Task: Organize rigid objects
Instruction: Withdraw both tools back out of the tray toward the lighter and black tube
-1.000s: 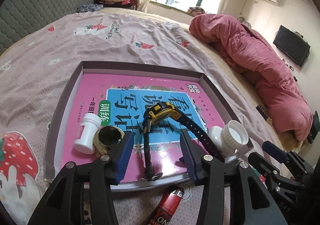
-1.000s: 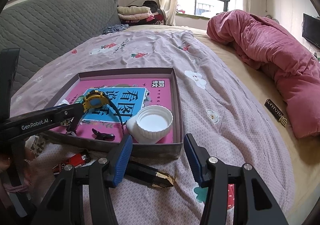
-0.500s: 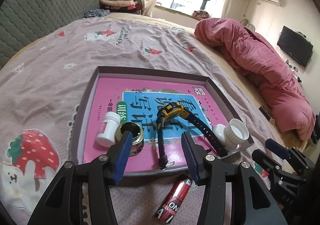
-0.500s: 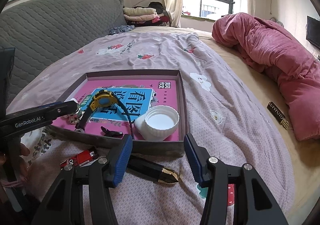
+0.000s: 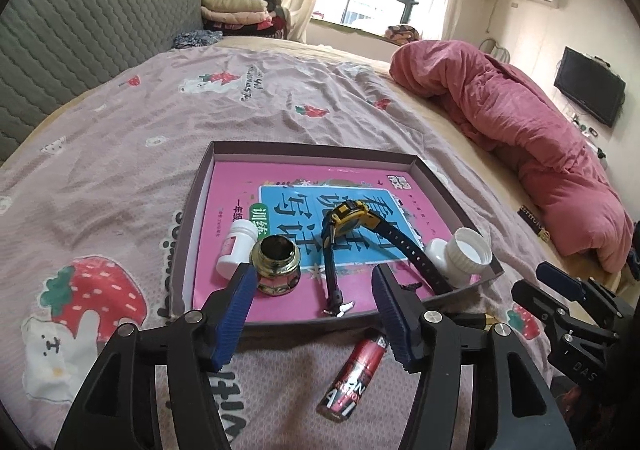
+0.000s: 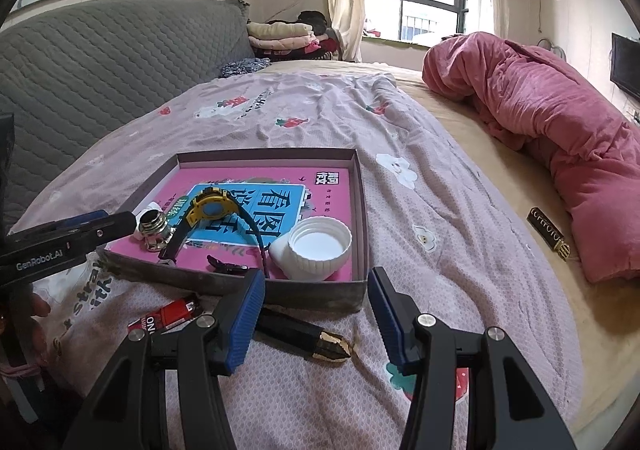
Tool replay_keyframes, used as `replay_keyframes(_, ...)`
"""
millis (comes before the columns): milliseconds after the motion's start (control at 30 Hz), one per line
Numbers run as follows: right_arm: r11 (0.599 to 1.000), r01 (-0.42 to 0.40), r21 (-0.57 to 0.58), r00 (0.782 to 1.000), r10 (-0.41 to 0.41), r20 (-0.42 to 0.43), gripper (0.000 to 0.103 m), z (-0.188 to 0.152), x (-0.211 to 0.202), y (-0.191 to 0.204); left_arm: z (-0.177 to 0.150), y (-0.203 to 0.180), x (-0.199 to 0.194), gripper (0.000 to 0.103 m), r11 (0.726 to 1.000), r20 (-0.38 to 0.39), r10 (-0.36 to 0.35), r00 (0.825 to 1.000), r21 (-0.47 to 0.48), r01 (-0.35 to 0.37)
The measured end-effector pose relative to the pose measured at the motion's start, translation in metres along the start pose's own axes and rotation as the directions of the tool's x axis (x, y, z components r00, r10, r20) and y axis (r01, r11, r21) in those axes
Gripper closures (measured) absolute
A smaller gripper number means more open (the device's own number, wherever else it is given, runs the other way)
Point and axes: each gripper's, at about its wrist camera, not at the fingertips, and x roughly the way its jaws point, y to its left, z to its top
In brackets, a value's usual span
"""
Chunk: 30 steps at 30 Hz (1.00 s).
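A shallow box (image 5: 188,238) (image 6: 316,292) on the bed holds a pink book, a yellow watch (image 5: 346,215) (image 6: 208,205), a gold-lidded jar (image 5: 276,260) (image 6: 154,230), a small white bottle (image 5: 236,240) and a white wide-mouth bottle (image 5: 464,250) (image 6: 316,248). My left gripper (image 5: 314,304) hovers near the box's front edge, jaws opening, nothing between them. A red tube (image 5: 354,378) (image 6: 168,316) lies on the sheet just below it. My right gripper (image 6: 316,308) stands open over a black pen with a gold tip (image 6: 308,336).
A rolled pink duvet (image 5: 532,137) (image 6: 560,129) lies along the right side of the bed. A small black tag (image 6: 548,234) rests beside it. The grey padded headboard (image 6: 100,57) is on the left, folded clothes (image 6: 280,35) at the far end.
My left gripper has drawn back from the box and spread wider, leaving the watch lying inside. The red tube has come fully into its view. The right gripper has stayed put.
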Motion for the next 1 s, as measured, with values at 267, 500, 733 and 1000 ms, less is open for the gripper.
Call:
replay_keyframes(267,1.0,-0.008,-0.004,1.0,0.008,0.006,0.05,-0.002,-0.006,0.001,-0.01,-0.011,-0.018,0.031,0.999,0.0,0.003,1.0,0.051,-0.003)
replay_keyframes(500,1.0,-0.025,-0.003,1.0,0.025,0.014,0.05,-0.005,-0.015,0.002,-0.017,-0.016,-0.033,0.029,0.997,-0.009,0.005,1.0,0.077,-0.004)
replay_keyframes(733,0.999,-0.052,-0.013,0.998,0.052,0.023,0.05,-0.009,-0.026,0.003,-0.027,-0.018,-0.047,0.027,0.995,-0.013,0.042,0.999,0.092,-0.041)
replay_keyframes(1000,0.997,-0.075,-0.031,0.997,0.076,0.015,0.05,-0.015,-0.035,0.009,-0.034,-0.016,-0.054,0.027,0.997,-0.041,0.039,0.998,0.074,-0.036)
